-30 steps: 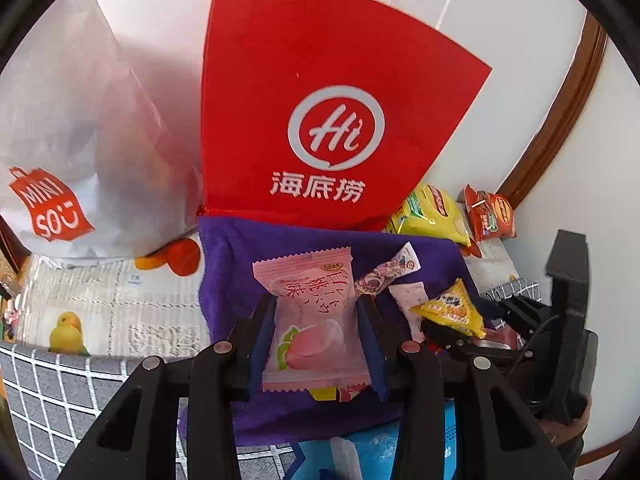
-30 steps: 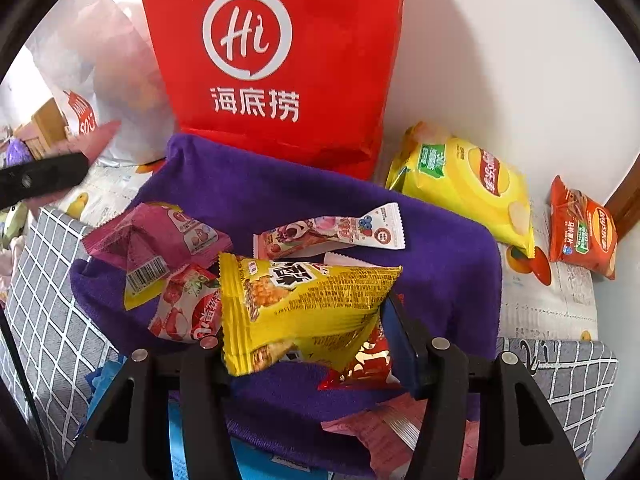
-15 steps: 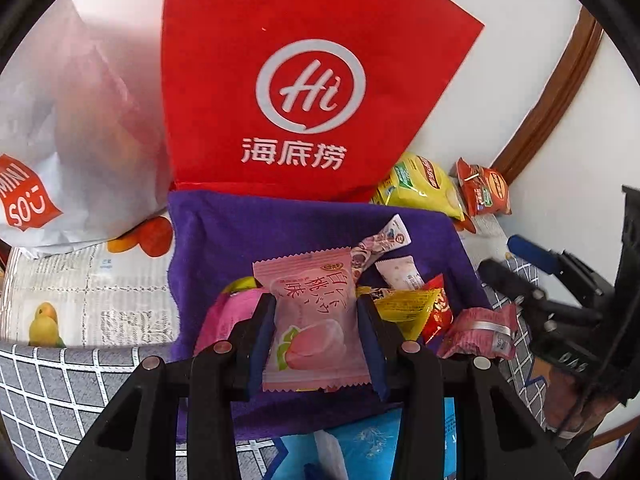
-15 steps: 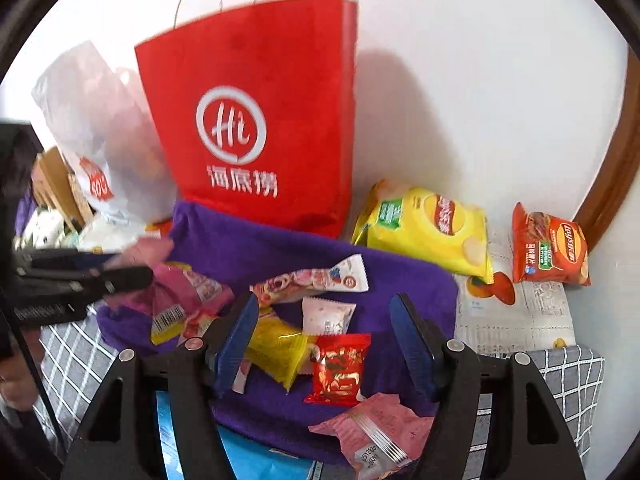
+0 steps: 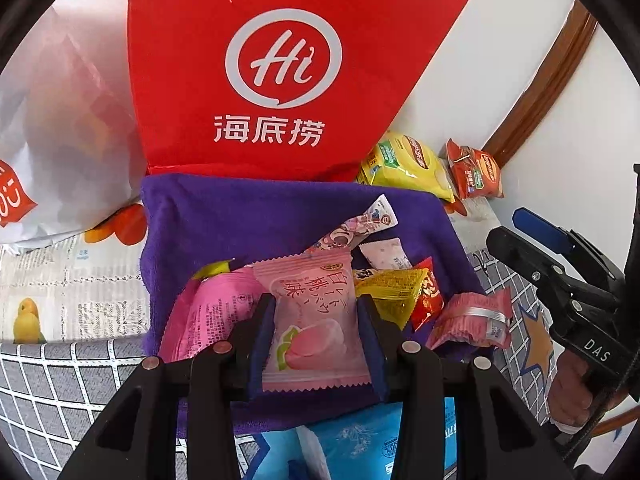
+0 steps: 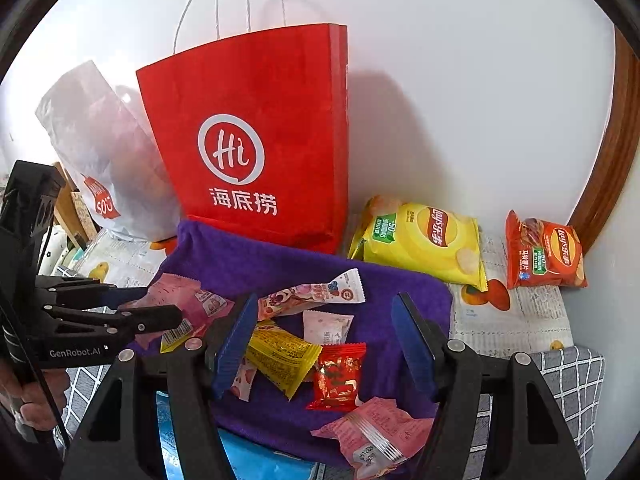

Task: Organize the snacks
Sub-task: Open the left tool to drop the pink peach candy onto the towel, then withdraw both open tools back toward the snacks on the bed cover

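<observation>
**Peach snack packet held over the purple cloth**

The pink plastic peach-print snack packet (image 5: 316,320) sits clamped between the fingers of the left tool (image 5: 316,344), above the purple towel (image 6: 256,264). The right tool (image 6: 324,344) stands wide apart and holds nothing, over a yellow wrapped snack (image 6: 280,354) and a small red packet (image 6: 338,376). Behind stands a red paper carrier bag (image 6: 256,140).

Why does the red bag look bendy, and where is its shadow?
Left wrist view: the fisheye lens fans the red bag out and curves the wooden trim. Right wrist view: the bag's soft shadow falls on the white wall to its right; black corners are the lens edge.
</observation>
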A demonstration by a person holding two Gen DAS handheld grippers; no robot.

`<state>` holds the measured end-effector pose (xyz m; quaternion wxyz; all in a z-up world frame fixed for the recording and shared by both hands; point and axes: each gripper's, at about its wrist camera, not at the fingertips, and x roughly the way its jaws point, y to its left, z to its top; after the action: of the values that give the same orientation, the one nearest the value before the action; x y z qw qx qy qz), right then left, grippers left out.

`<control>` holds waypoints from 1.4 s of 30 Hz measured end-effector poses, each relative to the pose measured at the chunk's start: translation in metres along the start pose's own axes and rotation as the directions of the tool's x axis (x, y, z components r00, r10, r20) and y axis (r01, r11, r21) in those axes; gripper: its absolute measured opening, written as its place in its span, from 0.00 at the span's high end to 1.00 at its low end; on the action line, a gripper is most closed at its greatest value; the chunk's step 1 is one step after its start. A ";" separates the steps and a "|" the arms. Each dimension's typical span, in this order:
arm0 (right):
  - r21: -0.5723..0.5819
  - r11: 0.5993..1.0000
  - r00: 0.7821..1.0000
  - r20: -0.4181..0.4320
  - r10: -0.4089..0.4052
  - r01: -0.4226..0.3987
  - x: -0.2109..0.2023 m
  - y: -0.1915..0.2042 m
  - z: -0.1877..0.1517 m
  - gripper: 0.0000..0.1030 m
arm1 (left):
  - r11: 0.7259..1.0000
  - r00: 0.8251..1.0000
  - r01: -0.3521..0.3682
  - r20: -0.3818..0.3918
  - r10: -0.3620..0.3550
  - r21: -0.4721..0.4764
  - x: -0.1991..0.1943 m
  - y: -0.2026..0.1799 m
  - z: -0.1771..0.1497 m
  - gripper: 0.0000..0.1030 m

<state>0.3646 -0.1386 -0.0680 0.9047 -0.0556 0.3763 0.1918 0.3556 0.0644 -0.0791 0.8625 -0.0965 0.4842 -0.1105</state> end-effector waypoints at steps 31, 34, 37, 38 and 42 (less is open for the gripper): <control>-0.028 1.000 1.000 0.004 -0.011 0.011 -0.012 0.018 0.000 0.33 | 1.000 0.999 -0.030 -0.015 0.030 -0.007 -0.006 0.001 0.003 0.50; -0.019 1.000 1.000 0.014 -0.012 0.012 -0.019 0.021 0.000 0.33 | 1.000 1.000 -0.014 -0.003 0.014 -0.013 -0.014 0.002 0.004 0.50; -0.008 1.000 1.000 0.020 -0.008 0.008 -0.025 0.024 -0.004 0.32 | 1.000 1.000 -0.001 0.013 0.001 -0.020 -0.022 0.003 0.005 0.48; -0.008 1.000 1.000 0.017 -0.011 0.011 -0.026 0.024 -0.007 0.32 | 1.000 1.000 0.005 0.020 -0.005 -0.021 -0.026 0.003 0.005 0.48; 0.005 1.000 1.000 -0.017 -0.024 0.024 -0.028 0.025 -0.023 0.32 | 1.000 0.999 0.023 0.039 -0.022 -0.019 -0.035 0.001 0.005 0.48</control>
<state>0.3220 -0.1300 -0.0639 0.9039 -0.0593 0.3839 0.1792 0.3419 0.0759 -0.0480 0.8695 -0.1125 0.4674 -0.1135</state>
